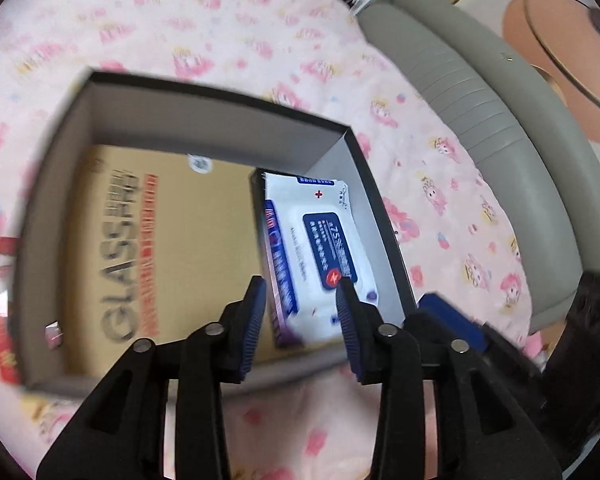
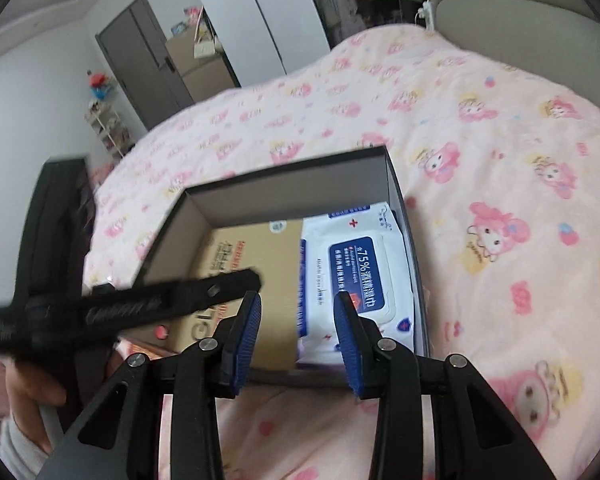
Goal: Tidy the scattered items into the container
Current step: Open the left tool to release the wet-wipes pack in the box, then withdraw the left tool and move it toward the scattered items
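A black open box (image 1: 220, 98) with grey inner walls rests on the pink bedspread (image 1: 220, 20). Inside lie a brown carton (image 1: 188, 240) printed "GLASS" and, against the right wall, a white-and-blue wet wipes pack (image 1: 320, 232). My left gripper (image 1: 300, 284) hovers open over the box's near right part, with nothing between its blue pads. In the right wrist view the same box (image 2: 284, 176), carton (image 2: 256, 248) and wipes pack (image 2: 360, 268) show. My right gripper (image 2: 298, 300) stands open and empty above the box's near edge.
A grey padded headboard (image 1: 480, 100) runs along the bed's right side. A red item (image 1: 2, 300) lies just left of the box. A person's hand (image 2: 28, 396) holds the other tool's black body (image 2: 140, 304) at the left. A dark door (image 2: 140, 52) and shelves stand behind.
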A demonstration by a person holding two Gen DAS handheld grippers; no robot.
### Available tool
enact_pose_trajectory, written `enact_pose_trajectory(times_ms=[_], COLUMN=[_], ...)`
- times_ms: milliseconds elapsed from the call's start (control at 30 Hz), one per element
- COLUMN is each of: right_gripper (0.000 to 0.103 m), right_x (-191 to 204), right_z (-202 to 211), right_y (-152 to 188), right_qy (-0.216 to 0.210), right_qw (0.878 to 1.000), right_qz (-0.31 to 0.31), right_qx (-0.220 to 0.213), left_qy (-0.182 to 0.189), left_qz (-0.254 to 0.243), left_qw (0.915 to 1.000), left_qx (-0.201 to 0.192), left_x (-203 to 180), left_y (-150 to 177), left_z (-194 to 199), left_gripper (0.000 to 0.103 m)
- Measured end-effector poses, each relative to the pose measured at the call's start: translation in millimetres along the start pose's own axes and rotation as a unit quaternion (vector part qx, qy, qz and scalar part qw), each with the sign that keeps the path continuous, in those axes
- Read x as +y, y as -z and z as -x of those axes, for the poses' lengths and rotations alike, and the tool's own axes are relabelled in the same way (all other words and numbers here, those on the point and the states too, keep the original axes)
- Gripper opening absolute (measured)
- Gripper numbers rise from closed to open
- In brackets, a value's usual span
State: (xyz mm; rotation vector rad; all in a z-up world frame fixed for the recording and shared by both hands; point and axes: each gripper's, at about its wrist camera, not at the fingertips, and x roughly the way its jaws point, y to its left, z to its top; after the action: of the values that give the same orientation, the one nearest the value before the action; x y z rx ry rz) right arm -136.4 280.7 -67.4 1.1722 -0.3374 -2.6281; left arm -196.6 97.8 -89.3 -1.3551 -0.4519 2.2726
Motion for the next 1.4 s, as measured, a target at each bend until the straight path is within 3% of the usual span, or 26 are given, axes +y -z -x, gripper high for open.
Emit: enact_pose_trajectory(times_ms=[267, 433, 667, 833, 1033, 1167, 1400], right_gripper=[0.034, 0.034, 0.034, 0.034, 0.034, 0.034, 0.034], right_x=[51, 73, 119, 155, 195, 204, 232], right_z=[40, 52, 49, 28, -12, -45, -93], right_y=[21, 36, 58, 76, 100, 113, 103], right_qy=[-0.034, -0.055, -0.085, -0.107, -0.144, -0.142, -0.127], right_qw=[0.999, 0.998, 0.996, 0.992, 0.984, 0.981, 0.977], right_qz=[-0.006, -0.013, 0.023, 0.052, 0.081, 0.084, 0.124], right_qx=[-0.026, -0.023, -0.002, 0.033, 0.069, 0.105, 0.115], left_qy=[-0.074, -0.082, -0.125, -0.148, -0.176, -0.181, -0.187], left_qz=[-0.06, -0.061, -0.044, -0.009, 0.069, 0.154, 0.209], left_qw=[0.9932, 0.9916, 0.987, 0.9835, 0.9747, 0.9654, 0.9547], left_qx=[-0.066, -0.079, -0.091, -0.105, -0.119, -0.106, -0.101], left_x=[-11, -2, 30, 69, 155, 225, 286], left_y=[46, 70, 105, 130, 155, 168, 164], left_z=[98, 133, 164, 181, 177, 167, 146], left_gripper=[0.041, 0.041, 0.04, 0.041, 0.041, 0.041, 0.041])
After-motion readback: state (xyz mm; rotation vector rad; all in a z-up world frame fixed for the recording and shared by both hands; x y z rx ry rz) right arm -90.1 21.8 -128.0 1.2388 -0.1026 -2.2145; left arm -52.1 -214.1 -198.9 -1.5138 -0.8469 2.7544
